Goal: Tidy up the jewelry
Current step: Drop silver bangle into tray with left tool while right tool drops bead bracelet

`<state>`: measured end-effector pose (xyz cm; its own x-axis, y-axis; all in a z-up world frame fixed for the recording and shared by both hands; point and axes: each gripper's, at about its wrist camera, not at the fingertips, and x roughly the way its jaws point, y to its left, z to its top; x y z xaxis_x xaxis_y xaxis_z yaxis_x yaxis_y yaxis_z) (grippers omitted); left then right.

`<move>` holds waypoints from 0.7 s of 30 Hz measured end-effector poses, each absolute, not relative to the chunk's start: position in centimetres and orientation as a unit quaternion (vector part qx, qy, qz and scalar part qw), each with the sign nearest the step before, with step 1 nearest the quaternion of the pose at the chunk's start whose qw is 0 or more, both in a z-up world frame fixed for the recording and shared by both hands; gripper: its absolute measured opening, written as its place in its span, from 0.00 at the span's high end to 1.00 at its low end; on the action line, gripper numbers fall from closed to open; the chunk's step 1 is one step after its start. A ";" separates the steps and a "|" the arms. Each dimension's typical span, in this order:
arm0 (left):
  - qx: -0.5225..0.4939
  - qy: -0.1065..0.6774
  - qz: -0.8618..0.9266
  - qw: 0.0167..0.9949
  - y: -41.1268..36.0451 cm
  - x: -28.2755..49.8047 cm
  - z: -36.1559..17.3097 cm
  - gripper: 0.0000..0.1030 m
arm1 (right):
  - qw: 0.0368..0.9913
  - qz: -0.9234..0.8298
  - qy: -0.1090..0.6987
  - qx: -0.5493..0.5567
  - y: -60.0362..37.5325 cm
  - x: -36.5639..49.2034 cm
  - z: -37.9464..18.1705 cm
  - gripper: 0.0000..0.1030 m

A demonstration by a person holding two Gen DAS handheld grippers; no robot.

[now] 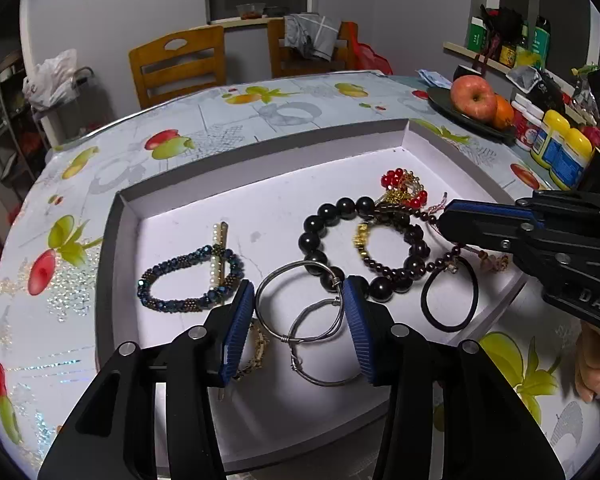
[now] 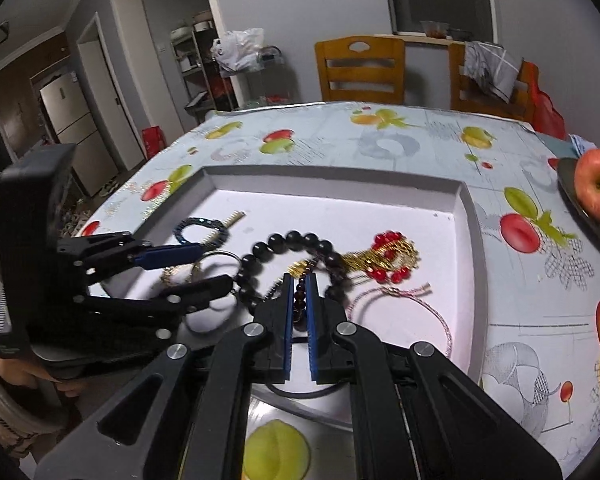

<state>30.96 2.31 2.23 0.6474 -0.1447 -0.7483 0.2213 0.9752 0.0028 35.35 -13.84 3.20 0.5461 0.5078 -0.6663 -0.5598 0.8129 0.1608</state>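
- Looking along the left gripper, a white tray on the fruit-print table holds the jewelry: silver bangles nearest, a blue beaded bracelet left of them, a black bead bracelet behind. The fingers stand apart astride the bangles; contact is unclear.
- From the right wrist, the right gripper is nearly shut on a strand of small dark beads beside the black bead bracelet; red-and-gold beads lie beyond.

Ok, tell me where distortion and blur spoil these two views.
Left wrist view: fisheye bends the white tray rim and table edge; corners vignette black. Right wrist view: same bowing, and the left hand-held gripper looks slightly soft.
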 end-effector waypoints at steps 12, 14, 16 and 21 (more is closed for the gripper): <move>0.052 0.379 -0.090 0.920 2.0 28.9 3.3 0.21 | 0.884 0.297 0.360 -0.032 -14.9 34.3 3.3 0.83; 0.047 0.371 -0.086 0.923 2.0 28.1 3.7 0.17 | 0.889 0.296 0.348 -0.031 -15.2 33.6 3.7 0.59; 0.040 0.360 -0.083 0.928 2.1 27.2 4.1 0.12 | 0.895 0.293 0.334 -0.039 -15.4 32.7 4.1 0.57; 0.038 0.335 -0.072 0.939 1.9 24.6 4.8 0.10 | 0.906 0.286 0.308 -0.046 -16.0 30.3 4.9 0.50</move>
